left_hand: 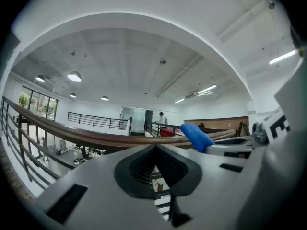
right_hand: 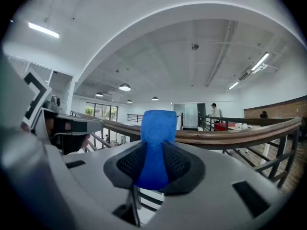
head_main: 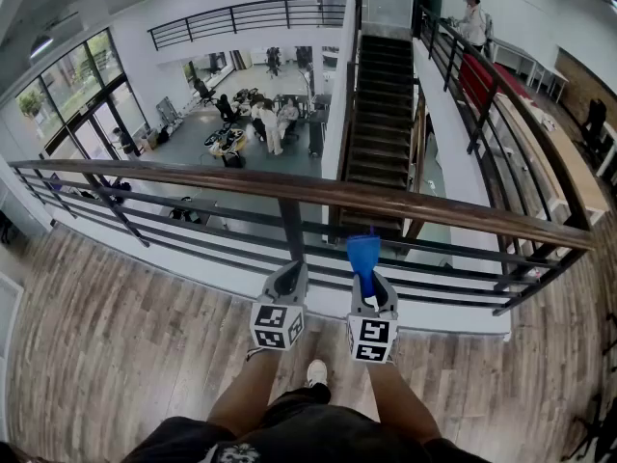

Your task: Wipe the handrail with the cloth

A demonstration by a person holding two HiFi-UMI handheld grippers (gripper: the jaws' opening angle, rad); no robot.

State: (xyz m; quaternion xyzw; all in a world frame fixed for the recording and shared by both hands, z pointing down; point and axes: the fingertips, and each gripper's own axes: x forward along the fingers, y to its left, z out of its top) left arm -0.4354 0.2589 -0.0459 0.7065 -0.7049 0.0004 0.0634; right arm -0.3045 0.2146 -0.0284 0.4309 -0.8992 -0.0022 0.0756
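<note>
Where the right tongs clamp the blue cloth, its free end sticks up past the tips, on the near side of the wooden handrail. Left tongs, just to the left, pressed together, nothing between. Handrail runs left to right.

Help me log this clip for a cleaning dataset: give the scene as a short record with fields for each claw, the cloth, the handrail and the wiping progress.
left claw: shut, nothing between its jaws
right claw: shut on the blue cloth
blue cloth: stands upright out of the right claw
handrail: brown wood on dark metal bars, ahead of both claws
contact: head view shows the cloth short of the handrail, not touching
progress: wiping not yet begun
</note>
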